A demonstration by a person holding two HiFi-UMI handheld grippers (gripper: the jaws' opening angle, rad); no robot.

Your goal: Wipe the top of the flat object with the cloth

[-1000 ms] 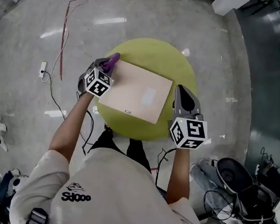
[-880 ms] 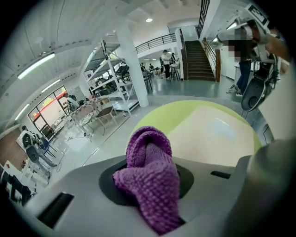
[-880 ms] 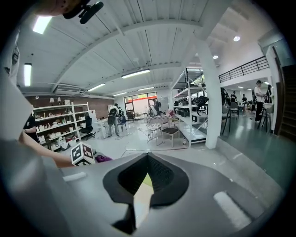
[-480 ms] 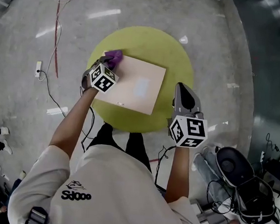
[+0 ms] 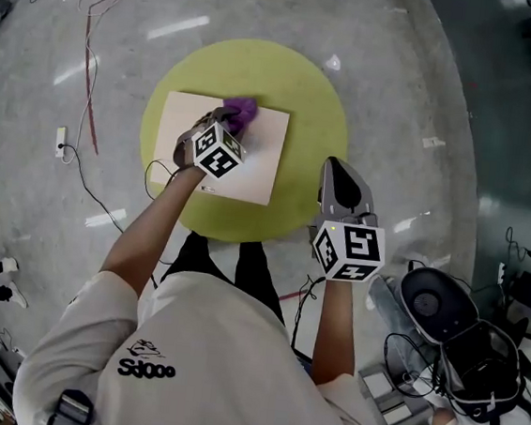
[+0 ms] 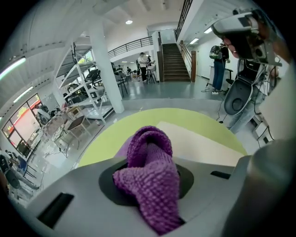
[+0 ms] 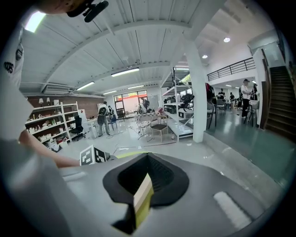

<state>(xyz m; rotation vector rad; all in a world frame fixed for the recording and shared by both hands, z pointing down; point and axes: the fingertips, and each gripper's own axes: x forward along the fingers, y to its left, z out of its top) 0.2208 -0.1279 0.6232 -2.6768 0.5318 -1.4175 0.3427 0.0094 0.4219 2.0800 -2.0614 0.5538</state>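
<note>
over the green table (image 5: 317, 97), head view: left gripper (image 5: 227, 126) has carried the purple cloth (image 5: 244, 111) from the flat board's (image 5: 252, 163) far-left corner along its far edge. wiping is under way, and the near part likely still needs doing. right gripper (image 5: 339, 170) hangs by the table's right rim.
left gripper view: jaws clamped on the bunched cloth.
right gripper view: jaws drawn together — nothing held.
containers: none on the table.

Head view looks steeply down on the counter (image 5: 310, 98); left gripper view, close above it, faces 1 o'clock.
</note>
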